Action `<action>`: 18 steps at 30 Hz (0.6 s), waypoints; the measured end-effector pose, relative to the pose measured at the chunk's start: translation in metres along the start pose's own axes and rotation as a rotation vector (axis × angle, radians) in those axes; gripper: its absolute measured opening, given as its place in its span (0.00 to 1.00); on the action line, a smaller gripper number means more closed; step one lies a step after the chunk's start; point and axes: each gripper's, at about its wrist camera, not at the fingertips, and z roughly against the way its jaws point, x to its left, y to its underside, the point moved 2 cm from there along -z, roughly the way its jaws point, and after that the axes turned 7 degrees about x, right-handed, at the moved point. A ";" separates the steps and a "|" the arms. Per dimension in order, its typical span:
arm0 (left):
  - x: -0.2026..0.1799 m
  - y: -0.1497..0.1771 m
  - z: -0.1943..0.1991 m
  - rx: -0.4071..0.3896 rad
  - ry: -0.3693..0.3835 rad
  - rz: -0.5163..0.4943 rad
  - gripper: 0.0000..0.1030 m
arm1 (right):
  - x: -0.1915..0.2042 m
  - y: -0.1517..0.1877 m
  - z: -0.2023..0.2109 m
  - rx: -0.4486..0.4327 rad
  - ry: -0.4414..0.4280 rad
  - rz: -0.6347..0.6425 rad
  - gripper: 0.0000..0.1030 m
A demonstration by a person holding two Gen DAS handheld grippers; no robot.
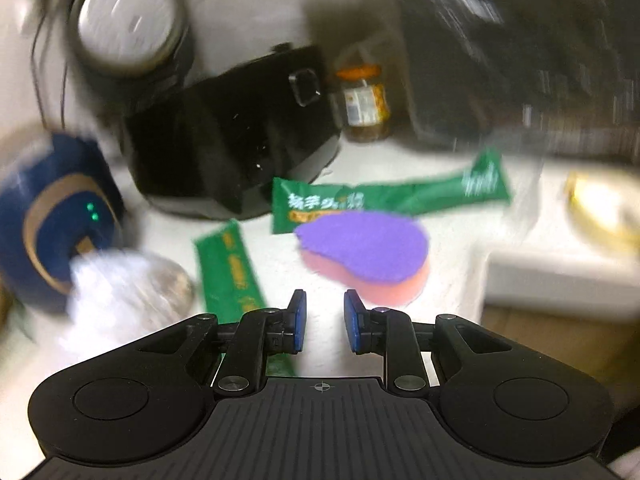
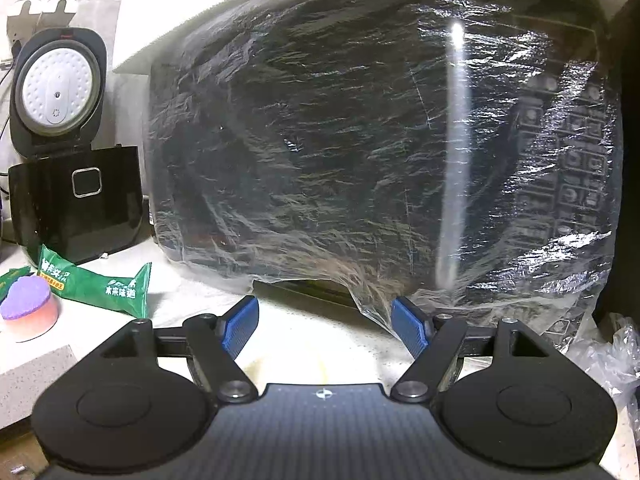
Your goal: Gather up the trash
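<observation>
The left wrist view is blurred. My left gripper [image 1: 325, 316] hovers low over the white counter, its blue pads a narrow gap apart with nothing between them. One green snack wrapper [image 1: 230, 272] lies just left of its fingers and passes under them. A longer green wrapper [image 1: 384, 196] lies ahead, behind a purple-topped pink sponge [image 1: 368, 256]. Crumpled clear plastic [image 1: 120, 292] sits at the left. My right gripper [image 2: 324, 320] stands open wide facing a large clear plastic bag [image 2: 360, 140]. The bag's lower edge hangs down to the right finger [image 2: 410, 326].
An open black rice cooker [image 1: 224, 140] and a jar with an orange lid [image 1: 362, 100] stand at the back. A blue rounded device with green lights [image 1: 52, 216] is at the left. The counter's edge [image 1: 560, 280] drops off at the right, beside a yellow-rimmed dish [image 1: 604, 208].
</observation>
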 end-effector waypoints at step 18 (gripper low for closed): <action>-0.097 -0.033 -0.055 -0.016 -0.173 -0.323 0.27 | -0.011 -0.001 -0.010 0.086 -0.081 -0.047 0.72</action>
